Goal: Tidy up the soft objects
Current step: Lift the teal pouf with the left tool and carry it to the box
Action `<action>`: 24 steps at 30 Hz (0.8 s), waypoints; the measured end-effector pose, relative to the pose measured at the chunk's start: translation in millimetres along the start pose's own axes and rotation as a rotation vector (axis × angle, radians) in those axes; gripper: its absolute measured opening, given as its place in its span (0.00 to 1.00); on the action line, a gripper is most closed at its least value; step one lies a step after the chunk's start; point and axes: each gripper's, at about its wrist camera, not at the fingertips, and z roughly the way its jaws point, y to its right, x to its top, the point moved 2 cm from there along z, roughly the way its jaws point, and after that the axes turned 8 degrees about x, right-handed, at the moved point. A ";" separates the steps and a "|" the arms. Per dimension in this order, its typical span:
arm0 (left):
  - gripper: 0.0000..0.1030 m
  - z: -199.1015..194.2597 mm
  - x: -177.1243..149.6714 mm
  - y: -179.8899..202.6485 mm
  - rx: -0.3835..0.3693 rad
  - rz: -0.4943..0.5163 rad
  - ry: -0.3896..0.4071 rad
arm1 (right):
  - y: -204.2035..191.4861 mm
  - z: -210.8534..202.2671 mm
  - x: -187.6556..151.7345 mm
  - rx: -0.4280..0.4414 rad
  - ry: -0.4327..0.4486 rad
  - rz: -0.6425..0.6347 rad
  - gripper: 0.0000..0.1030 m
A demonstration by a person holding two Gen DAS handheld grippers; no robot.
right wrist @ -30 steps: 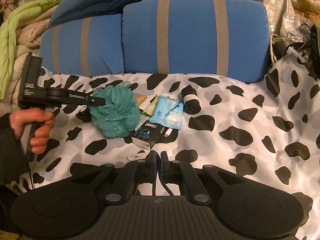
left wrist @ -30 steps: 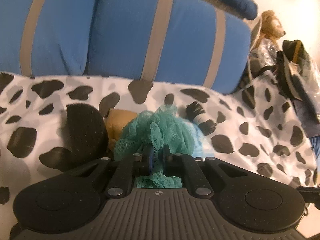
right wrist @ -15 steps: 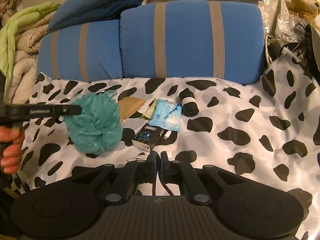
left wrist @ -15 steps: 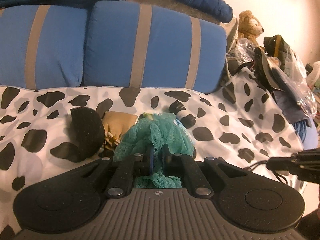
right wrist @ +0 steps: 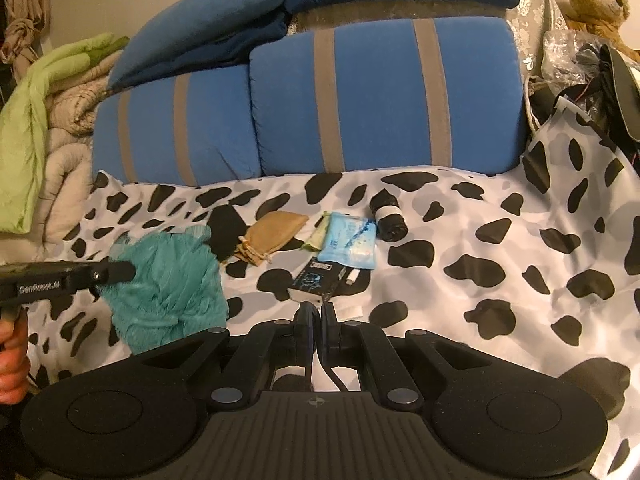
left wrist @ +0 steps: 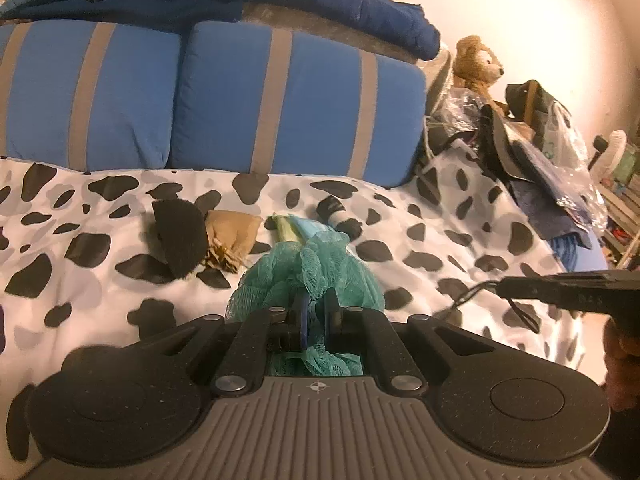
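While the left gripper [left wrist: 316, 304] pinches the teal mesh pouf [left wrist: 308, 276] between nearly closed jaws, lifted clear of the cow-print cover [left wrist: 460, 240], the clutter sits toward the back edge by the blue cushions [left wrist: 296, 104]. From the right wrist, the right gripper [right wrist: 316, 312] hovers with jaws closed, holding nothing, near the black box [right wrist: 316, 280]; open cover lies toward the right edge.

Home bedroom/living rm: cow-print black & white bedsheet [right wrist: 500, 280], blue cushions w/ grey stripes [right wrist: 384, 96], brown teddy bear [right wrist: 596, 0], folded green & beige blankets [right wrist: 36, 120].
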 end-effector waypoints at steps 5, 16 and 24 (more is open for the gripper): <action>0.07 -25.9 -15.2 4.6 -0.010 0.004 0.003 | -10.5 -15.3 -10.2 0.033 0.008 0.012 0.06; 0.06 -71.9 -51.2 12.8 -0.017 -0.024 -0.023 | -43.4 -44.0 -42.4 0.123 -0.030 0.004 0.06; 0.06 -89.3 -75.1 19.8 -0.034 -0.020 -0.093 | -66.0 -55.4 -69.5 0.156 -0.128 0.000 0.06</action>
